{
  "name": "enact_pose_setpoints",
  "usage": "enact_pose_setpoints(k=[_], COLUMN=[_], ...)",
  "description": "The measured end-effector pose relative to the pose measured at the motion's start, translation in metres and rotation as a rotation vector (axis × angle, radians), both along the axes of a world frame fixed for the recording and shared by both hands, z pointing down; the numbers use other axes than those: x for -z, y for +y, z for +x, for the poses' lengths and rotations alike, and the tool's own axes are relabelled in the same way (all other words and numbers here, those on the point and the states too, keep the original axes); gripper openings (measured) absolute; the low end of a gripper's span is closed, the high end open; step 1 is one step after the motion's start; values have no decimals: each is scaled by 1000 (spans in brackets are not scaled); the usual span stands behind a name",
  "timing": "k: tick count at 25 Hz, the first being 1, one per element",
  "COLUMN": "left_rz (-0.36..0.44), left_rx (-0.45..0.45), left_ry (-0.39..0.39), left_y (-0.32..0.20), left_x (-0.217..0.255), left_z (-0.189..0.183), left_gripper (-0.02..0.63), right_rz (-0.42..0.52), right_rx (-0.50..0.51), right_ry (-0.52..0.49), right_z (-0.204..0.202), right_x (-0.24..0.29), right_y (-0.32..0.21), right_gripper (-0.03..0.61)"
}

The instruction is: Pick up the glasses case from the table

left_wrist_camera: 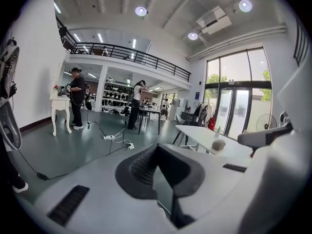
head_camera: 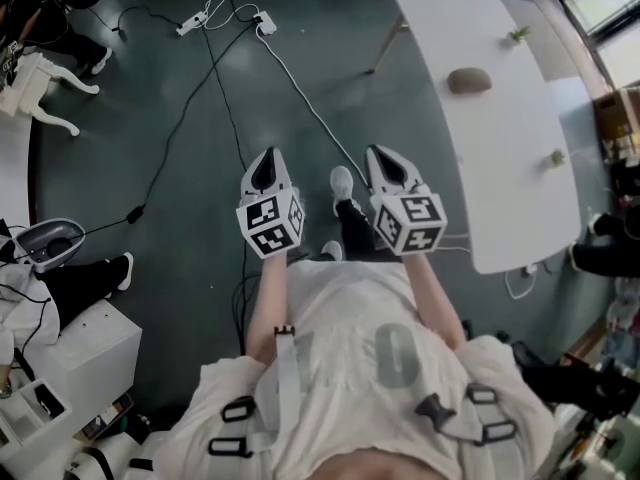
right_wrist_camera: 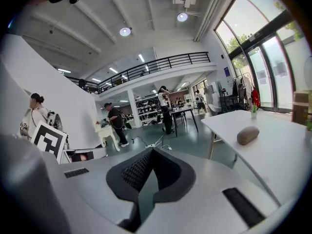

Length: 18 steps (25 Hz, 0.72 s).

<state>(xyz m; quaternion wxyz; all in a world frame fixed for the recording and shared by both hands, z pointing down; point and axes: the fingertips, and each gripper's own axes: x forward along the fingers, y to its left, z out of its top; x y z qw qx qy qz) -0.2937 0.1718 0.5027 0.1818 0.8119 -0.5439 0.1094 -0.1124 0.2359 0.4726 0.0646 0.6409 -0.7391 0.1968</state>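
Glasses case lay on the table, ahead and right of both grippers. Left gripper and right gripper were side by side above the floor, left of the table. Power strip lay on the floor far ahead, left.
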Motion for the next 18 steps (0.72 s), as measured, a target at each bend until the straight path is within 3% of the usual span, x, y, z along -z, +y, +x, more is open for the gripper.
enact_pose_setpoints(k=[8,15,18], left_rz=[75,73,82], left_rx=[23,-68,-54], left_ry=[1,-5,8], left_y=[-33,-101,-145], left_x=[9,6,12], left_z=[13,38,47], left_gripper=[3,3,3], right_rz=[17,6,-3], right_rx=[61,117,147], right_ry=[22,-11,-21], right_z=[-2,1,4], right_x=[-19,-19,-19], right_y=[-51,-144,-191], right_gripper=[2,2,2])
